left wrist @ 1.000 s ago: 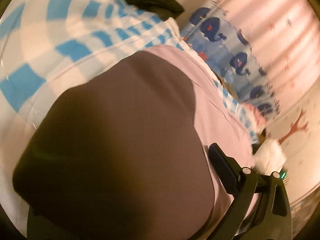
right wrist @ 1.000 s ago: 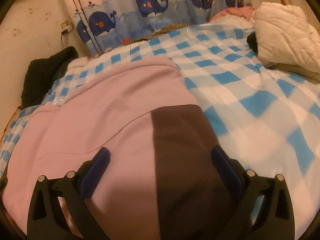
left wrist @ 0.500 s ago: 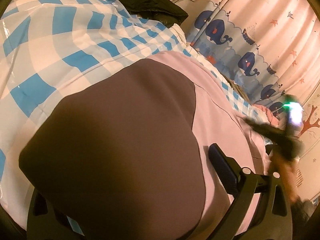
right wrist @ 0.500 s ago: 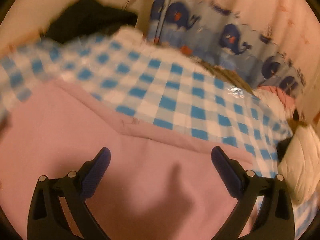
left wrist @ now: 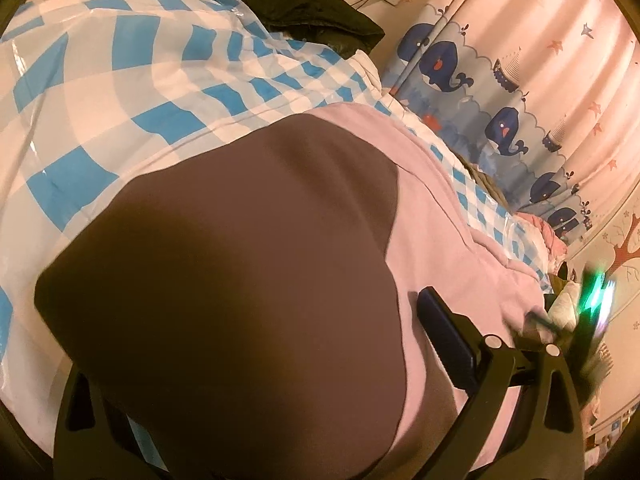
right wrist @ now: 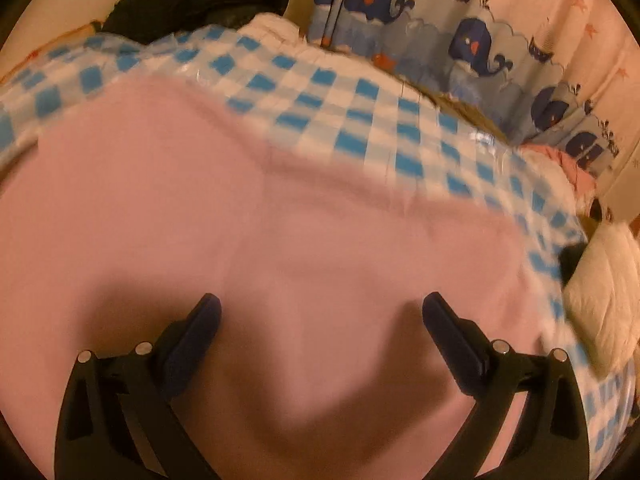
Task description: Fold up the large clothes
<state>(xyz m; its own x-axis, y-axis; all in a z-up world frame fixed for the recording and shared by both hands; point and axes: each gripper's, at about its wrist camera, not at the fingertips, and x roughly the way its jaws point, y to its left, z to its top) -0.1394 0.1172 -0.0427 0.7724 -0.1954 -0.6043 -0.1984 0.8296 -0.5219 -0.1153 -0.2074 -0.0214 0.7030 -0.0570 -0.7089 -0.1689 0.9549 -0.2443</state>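
Right gripper (right wrist: 320,320): jaws set wide apart, hovering low over the pink body of the garment (right wrist: 280,220) with nothing between them. Left gripper (left wrist: 256,392): one blue pad (left wrist: 444,336) shows at the right; the opposite finger is hidden beneath the brown panel (left wrist: 224,280), which drapes over it, so whether the jaws grip the cloth cannot be told. The garment, a large pink top with a brown section, lies spread on the bed, over a blue-and-white checked sheet (right wrist: 352,120) with a glossy surface. Beyond it: a dark garment (right wrist: 192,0) heaped at the far corner, a whale-print curtain (right wrist: 480,48) along the far side, and a white quilted item (right wrist: 600,292) at the right edge. Risks, as judged from this arrangement: the sheet looks slick, so a pull on one side may drag the whole garment rather than fold it; a shallow pinch by the right gripper may catch only the top layer and leave a skewed crease; the draped brown panel may slip from the left gripper if it is not firmly clamped.
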